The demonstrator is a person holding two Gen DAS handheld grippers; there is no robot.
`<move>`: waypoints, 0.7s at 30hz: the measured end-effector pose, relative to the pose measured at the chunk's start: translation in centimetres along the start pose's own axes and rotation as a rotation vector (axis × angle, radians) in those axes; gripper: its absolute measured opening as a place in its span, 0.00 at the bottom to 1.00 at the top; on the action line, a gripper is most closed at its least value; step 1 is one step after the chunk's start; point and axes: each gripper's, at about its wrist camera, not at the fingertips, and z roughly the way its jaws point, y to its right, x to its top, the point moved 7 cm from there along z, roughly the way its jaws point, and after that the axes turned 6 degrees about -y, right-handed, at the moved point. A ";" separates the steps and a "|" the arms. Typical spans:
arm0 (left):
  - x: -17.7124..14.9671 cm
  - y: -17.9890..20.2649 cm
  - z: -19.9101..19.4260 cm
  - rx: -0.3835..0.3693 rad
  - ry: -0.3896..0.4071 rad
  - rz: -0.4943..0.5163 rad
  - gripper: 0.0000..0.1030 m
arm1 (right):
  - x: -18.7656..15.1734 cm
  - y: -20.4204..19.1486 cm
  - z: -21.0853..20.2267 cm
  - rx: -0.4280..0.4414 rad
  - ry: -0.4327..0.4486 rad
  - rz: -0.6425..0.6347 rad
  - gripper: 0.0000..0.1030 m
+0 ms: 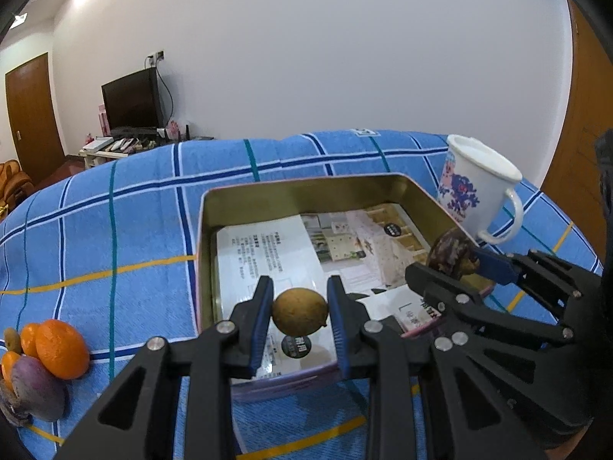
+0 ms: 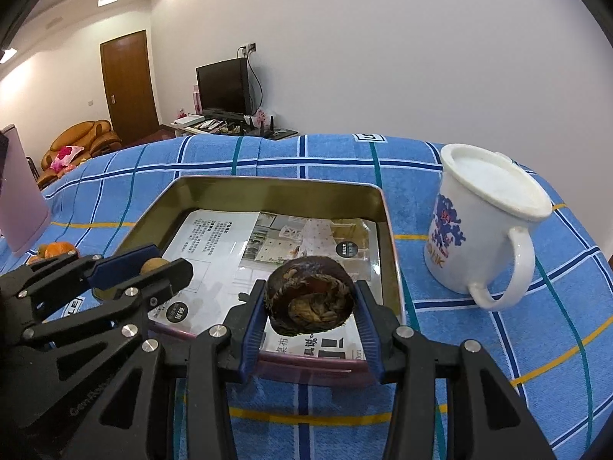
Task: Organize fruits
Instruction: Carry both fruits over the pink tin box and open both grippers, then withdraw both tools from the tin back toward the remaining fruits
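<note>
My left gripper (image 1: 300, 312) is shut on a small brownish-yellow round fruit (image 1: 300, 311) and holds it above the near end of an open metal tin (image 1: 207, 253) lined with printed paper. My right gripper (image 2: 312, 306) is shut on a dark wrinkled purple-brown fruit (image 2: 311, 299), also above the tin's (image 2: 387, 230) near right corner. Each gripper shows in the other's view: the right one (image 1: 452, 258) at right, the left one (image 2: 153, 264) at left. More fruits, oranges (image 1: 61, 349) and a purple one (image 1: 36, 393), lie on the cloth at left.
A white lidded mug (image 2: 486, 226) with a blue-pink pattern stands right of the tin. A blue checked cloth (image 1: 115, 230) covers the table. A pink object (image 2: 21, 207) stands at far left. A TV, sofa and door are in the room behind.
</note>
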 end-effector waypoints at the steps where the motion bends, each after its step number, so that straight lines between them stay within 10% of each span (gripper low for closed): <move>1: 0.1 -0.2 0.3 0.000 -0.003 -0.003 0.29 | 0.0 0.0 0.0 0.002 0.000 0.001 0.45; 11: 0.0 -1.0 0.6 0.022 -0.015 -0.037 0.31 | 0.0 -0.4 0.0 0.045 -0.003 0.011 0.51; 17: -0.1 -1.4 -1.0 0.095 0.048 -0.030 0.53 | 0.3 0.1 -0.5 0.052 0.018 0.044 0.52; 21: 0.3 -1.5 -3.1 0.168 0.145 0.001 0.85 | 0.8 1.2 -1.6 0.037 0.072 0.086 0.53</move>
